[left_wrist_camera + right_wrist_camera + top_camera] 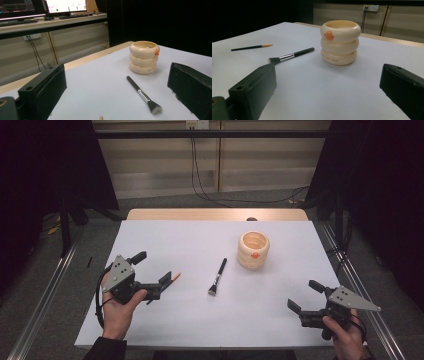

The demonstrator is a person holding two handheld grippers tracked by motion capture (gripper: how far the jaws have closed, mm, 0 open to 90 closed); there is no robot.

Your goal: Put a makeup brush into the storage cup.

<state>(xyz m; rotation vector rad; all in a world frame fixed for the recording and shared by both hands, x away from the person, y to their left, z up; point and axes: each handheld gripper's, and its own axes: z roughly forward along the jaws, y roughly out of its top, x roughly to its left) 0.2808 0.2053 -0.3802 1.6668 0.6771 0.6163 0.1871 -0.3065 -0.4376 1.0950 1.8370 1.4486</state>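
The makeup brush (218,277) lay mid-table, handle pointing away toward the cream holder (253,250) (bristles nearest the person), black with a silver ferrule. Both the left gripper (156,276) and the right gripper (302,296) stood released, empty.

Pencil (174,277) — mostly hidden behind the left gripper (159,288).

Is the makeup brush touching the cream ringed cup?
Apart. The left gripper view shows bare white table between the brush handle tip and the cup; the high view agrees.
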